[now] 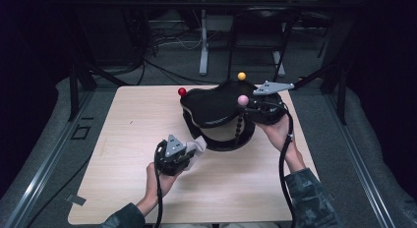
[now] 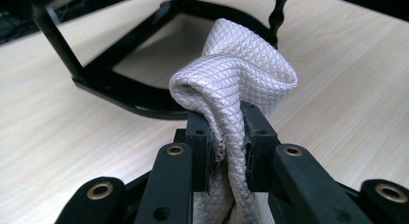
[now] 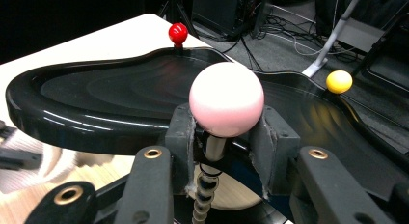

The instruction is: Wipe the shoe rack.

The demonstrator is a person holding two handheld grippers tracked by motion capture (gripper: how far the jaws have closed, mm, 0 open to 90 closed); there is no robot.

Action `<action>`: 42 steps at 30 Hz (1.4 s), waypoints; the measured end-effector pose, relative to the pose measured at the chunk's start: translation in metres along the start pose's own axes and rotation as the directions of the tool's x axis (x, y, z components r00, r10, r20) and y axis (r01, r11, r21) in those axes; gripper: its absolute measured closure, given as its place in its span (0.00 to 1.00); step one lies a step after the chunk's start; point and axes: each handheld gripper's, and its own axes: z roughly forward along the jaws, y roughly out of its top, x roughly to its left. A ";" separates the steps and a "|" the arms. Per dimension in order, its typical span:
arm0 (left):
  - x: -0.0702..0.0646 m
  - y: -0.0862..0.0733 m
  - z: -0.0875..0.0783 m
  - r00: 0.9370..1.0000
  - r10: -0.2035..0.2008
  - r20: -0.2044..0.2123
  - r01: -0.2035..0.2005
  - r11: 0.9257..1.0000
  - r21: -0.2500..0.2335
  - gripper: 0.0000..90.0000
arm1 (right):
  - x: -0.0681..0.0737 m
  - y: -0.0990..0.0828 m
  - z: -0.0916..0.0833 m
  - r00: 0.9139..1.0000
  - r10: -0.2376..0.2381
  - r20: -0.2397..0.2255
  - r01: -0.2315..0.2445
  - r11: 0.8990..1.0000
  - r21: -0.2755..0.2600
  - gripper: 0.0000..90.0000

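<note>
White cloth [image 2: 231, 84] is squeezed in the left gripper [image 1: 181, 154], near the desk's [image 1: 123, 139] front edge, just beside the black stand [image 1: 221, 112]. The right gripper [image 3: 225, 132] pinches the pink ball's [image 3: 226, 99] stem, near the right edge.

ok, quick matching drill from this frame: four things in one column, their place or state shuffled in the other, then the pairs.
Things:
1. white waffle-weave cloth
2. pink ball on a beaded post
3. small red ball
4. small yellow ball

Place or state:
A. at the far-left edge of the glossy black curved tray, high view
B. between the right claw pads
C. at the tray's far edge, top of the high view
D. bunched, pinched in the left claw

Pairs: 1-D, 2-B, 3-A, 4-C
</note>
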 end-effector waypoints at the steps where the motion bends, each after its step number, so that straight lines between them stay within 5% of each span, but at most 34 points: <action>1: -0.001 -0.001 0.003 1.000 -0.003 -0.001 0.003 1.000 0.003 0.85 | 0.000 0.000 0.000 1.000 0.002 0.000 -0.002 1.000 0.000 0.70; 19: -0.048 -0.001 0.083 0.997 0.063 -0.039 -0.063 0.998 0.016 0.85 | -0.002 -0.002 0.000 1.000 -0.001 -0.009 0.001 1.000 -0.016 0.70; 34: -0.063 -0.006 0.087 0.998 0.045 -0.037 -0.045 0.999 0.002 0.85 | 0.007 -0.020 -0.026 0.992 -0.016 -0.127 0.010 0.999 -0.043 0.71; 42: -0.070 -0.008 0.098 0.999 0.035 -0.025 -0.035 0.999 0.013 0.85 | 0.008 -0.022 -0.029 0.990 -0.024 -0.140 0.017 0.999 -0.046 0.71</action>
